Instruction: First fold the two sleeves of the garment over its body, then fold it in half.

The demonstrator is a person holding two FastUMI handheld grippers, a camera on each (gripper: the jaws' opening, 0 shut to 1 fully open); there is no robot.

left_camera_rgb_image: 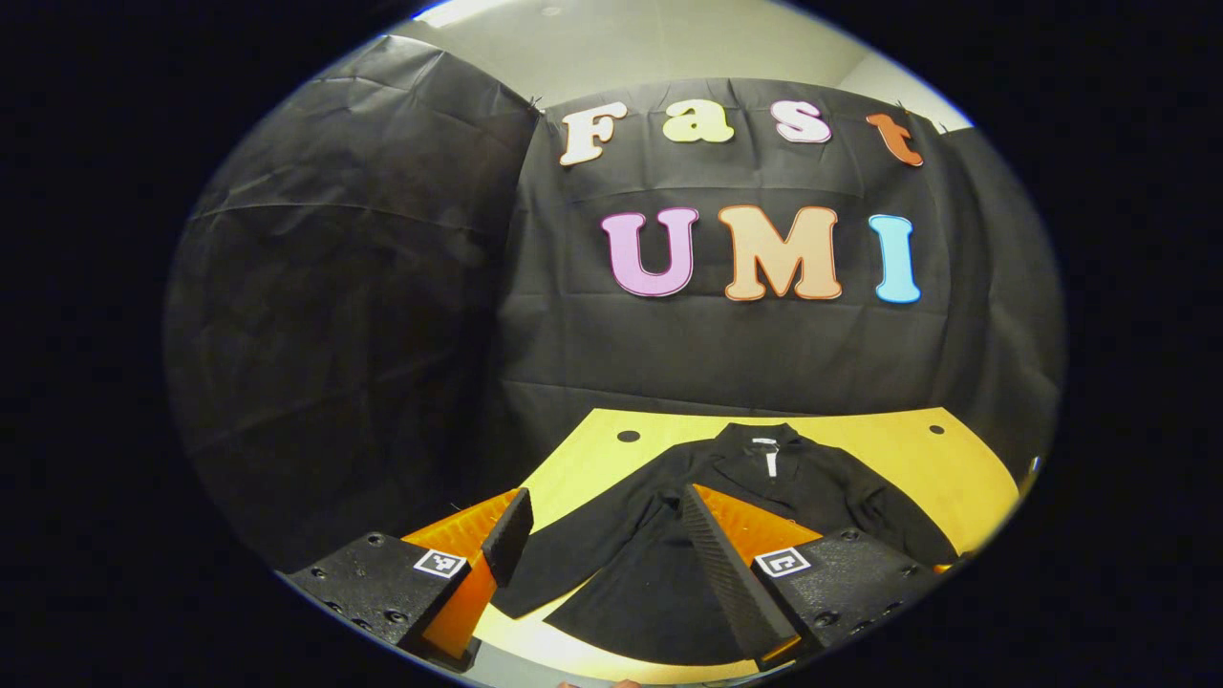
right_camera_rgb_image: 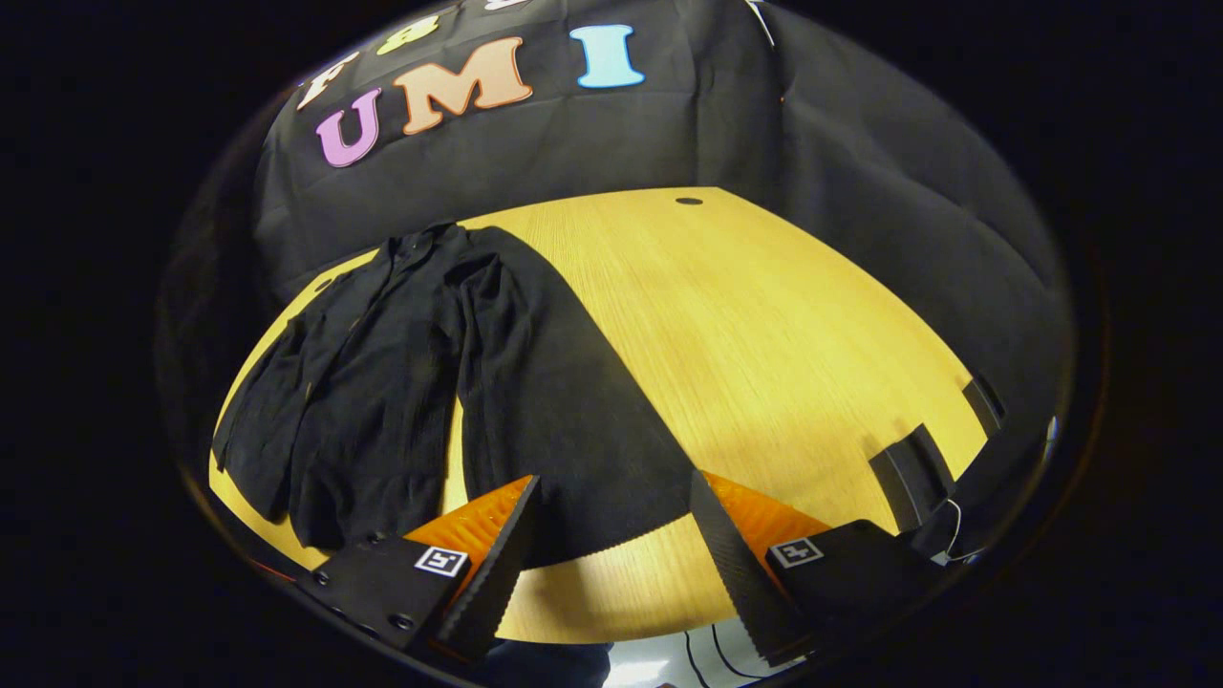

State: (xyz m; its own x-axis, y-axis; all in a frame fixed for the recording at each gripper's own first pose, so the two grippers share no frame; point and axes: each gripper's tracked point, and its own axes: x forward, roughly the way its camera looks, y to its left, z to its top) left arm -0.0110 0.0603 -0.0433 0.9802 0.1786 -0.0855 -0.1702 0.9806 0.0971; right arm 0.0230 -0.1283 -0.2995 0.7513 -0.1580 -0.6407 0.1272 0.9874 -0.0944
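Lying flat on the yellow wooden surface [right_camera_rgb_image: 764,325], the black garment [right_camera_rgb_image: 382,373] was spread with its collar toward the booth's black cloth wall [left_camera_rgb_image: 363,315] and its hem toward the near edge. In the left gripper view, the left gripper [left_camera_rgb_image: 602,554] hovered above the garment [left_camera_rgb_image: 726,516] near its hem, jaws apart and holding nothing, with one sleeve [left_camera_rgb_image: 573,564] angled out below them. In the right gripper view, the right gripper [right_camera_rgb_image: 616,545] hung over the near edge of the surface, beside the garment's other sleeve [right_camera_rgb_image: 564,420], jaws apart and empty.
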